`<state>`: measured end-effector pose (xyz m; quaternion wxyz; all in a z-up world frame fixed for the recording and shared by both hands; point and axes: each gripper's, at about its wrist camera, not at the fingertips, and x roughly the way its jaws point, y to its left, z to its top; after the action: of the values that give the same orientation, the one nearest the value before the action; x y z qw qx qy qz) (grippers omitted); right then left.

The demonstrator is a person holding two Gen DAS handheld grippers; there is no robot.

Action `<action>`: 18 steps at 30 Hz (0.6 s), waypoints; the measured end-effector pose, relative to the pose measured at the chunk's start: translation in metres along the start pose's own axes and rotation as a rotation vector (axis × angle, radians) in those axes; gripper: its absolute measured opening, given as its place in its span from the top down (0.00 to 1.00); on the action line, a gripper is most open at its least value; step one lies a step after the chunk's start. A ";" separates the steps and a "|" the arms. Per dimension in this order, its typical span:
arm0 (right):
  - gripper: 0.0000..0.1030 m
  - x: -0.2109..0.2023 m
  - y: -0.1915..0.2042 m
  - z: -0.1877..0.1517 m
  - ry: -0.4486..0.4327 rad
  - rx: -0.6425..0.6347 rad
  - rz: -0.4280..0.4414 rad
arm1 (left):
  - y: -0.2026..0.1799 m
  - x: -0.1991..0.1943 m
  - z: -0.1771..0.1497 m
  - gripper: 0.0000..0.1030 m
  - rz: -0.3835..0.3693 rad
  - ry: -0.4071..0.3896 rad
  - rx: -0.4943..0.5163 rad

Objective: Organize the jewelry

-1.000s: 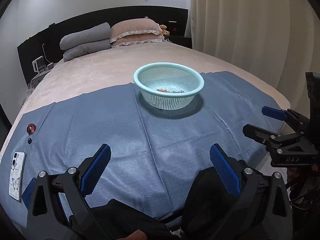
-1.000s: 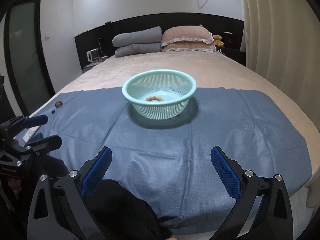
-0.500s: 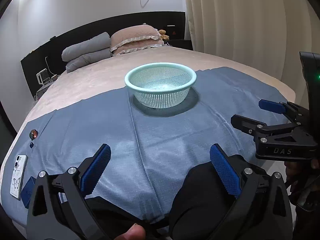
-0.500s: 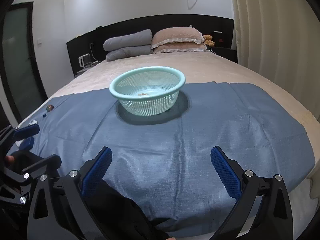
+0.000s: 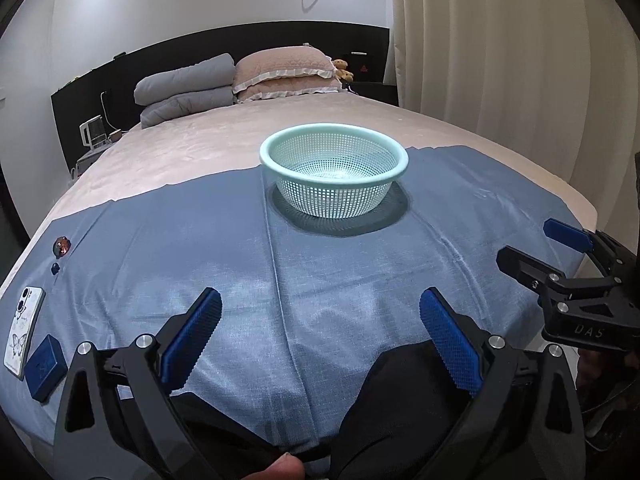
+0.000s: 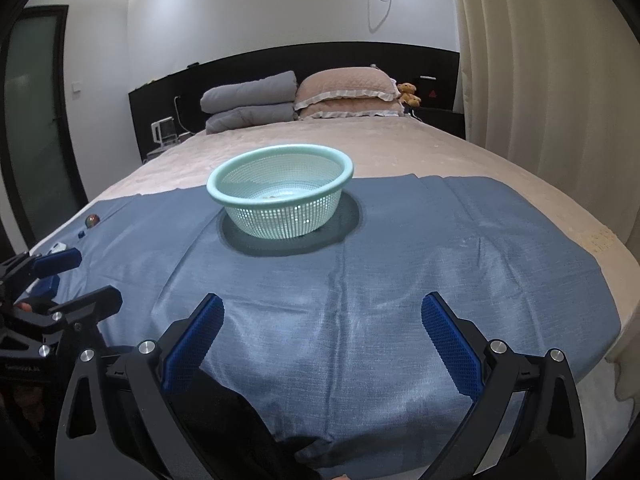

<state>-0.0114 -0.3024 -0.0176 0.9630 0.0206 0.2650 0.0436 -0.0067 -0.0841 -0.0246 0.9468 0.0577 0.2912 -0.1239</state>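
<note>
A teal mesh basket (image 5: 334, 160) (image 6: 280, 196) stands on a blue cloth (image 5: 320, 280) (image 6: 360, 280) on the bed. A small beaded piece lies at its bottom, barely visible in the right wrist view (image 6: 276, 197). My left gripper (image 5: 320, 320) is open and empty, low over the cloth's near edge. My right gripper (image 6: 322, 324) is open and empty, also near the front edge; it shows at the right of the left wrist view (image 5: 536, 246). The left gripper shows at the left of the right wrist view (image 6: 74, 280).
At the cloth's left edge lie a reddish round item (image 5: 62, 246) (image 6: 92, 221), a small dark blue bead (image 5: 55, 267), a phone (image 5: 22, 328) and a blue box (image 5: 44, 366). Pillows (image 5: 280, 76) and folded blankets are at the headboard. A curtain (image 5: 500, 60) hangs right.
Both grippers have dropped lower and tilted up, so the basket's inside is less visible. Both stay open and empty.
</note>
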 end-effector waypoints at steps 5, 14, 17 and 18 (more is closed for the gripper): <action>0.08 -0.003 -0.005 -0.003 0.002 0.009 0.001 | 0.013 0.000 0.002 0.06 -0.008 -0.004 -0.052; 0.08 -0.010 -0.004 -0.001 -0.007 0.012 0.000 | 0.014 0.003 -0.001 0.06 -0.012 0.030 -0.032; 0.08 -0.013 0.001 0.001 -0.017 0.000 0.012 | 0.013 0.003 -0.001 0.06 -0.021 0.032 -0.026; 0.08 -0.014 0.003 0.001 -0.021 -0.014 0.006 | 0.013 0.003 -0.001 0.06 -0.023 0.033 -0.022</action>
<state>-0.0229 -0.3007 -0.0093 0.9657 0.0150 0.2547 0.0481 -0.0016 -0.0720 -0.0270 0.9411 0.0459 0.3086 -0.1306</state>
